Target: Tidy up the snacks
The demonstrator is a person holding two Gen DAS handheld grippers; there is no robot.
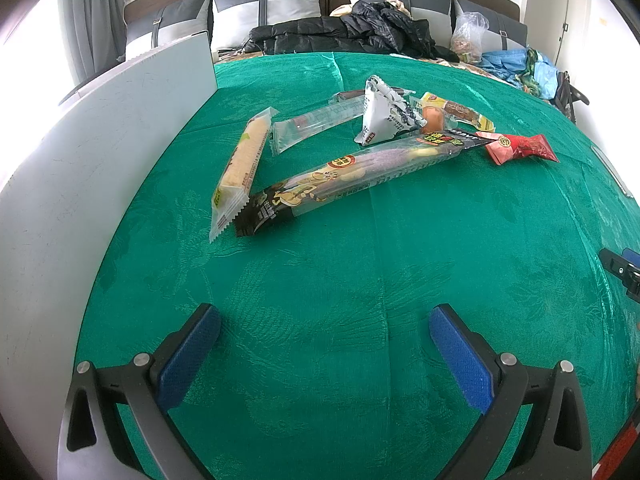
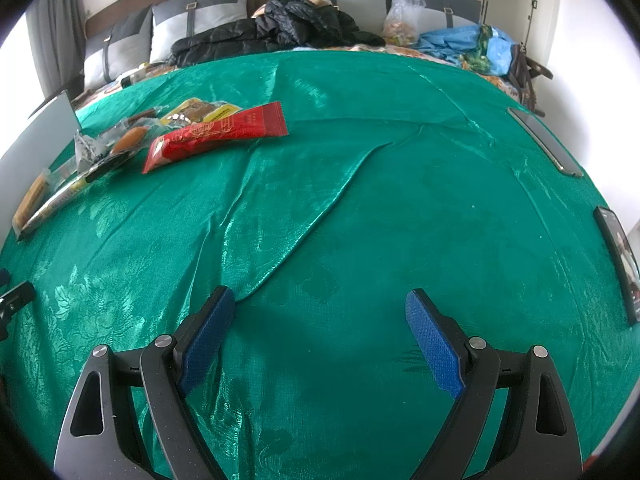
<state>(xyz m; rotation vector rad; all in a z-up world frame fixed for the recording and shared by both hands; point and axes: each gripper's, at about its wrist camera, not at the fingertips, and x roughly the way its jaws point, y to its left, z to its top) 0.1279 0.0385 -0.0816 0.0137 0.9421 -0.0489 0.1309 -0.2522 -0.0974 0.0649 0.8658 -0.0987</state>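
Nearest the cameras, the left gripper (image 1: 324,344) is hovering low over the green cloth (image 1: 360,264) with its blue-padded fingers (image 1: 188,356) spread wide and nothing between them. The right gripper (image 2: 320,340) is doing the same over a wrinkled stretch of cloth well apart from the snacks — its fingers (image 2: 434,344) are also splayed and empty.

Further out on the surface, the snacks are lying in a loose, overlapping scatter. The long dark-ended pack (image 1: 360,168) is stretching diagonally through the middle, with the yellow wafer pack (image 1: 242,160) just beside its near end. Beyond these, a clear wrapped bar (image 1: 316,120) is lying near a white triangular pouch (image 1: 386,114), a small orange snack (image 1: 433,118) and a yellow-labelled pack (image 1: 456,111). The red packet (image 1: 520,147) is sitting at the right edge of the group, touching the long pack's far tip.

A white box wall (image 1: 100,152) is standing along the left of the surface — probably the destination, though its inside is hidden. Judging from this layout, the organizing is barely beginning: no snack is gripped, and all those in view are waiting to be sorted.

Farthest back, a black jacket (image 1: 344,32) is lying against the headboard cushions.
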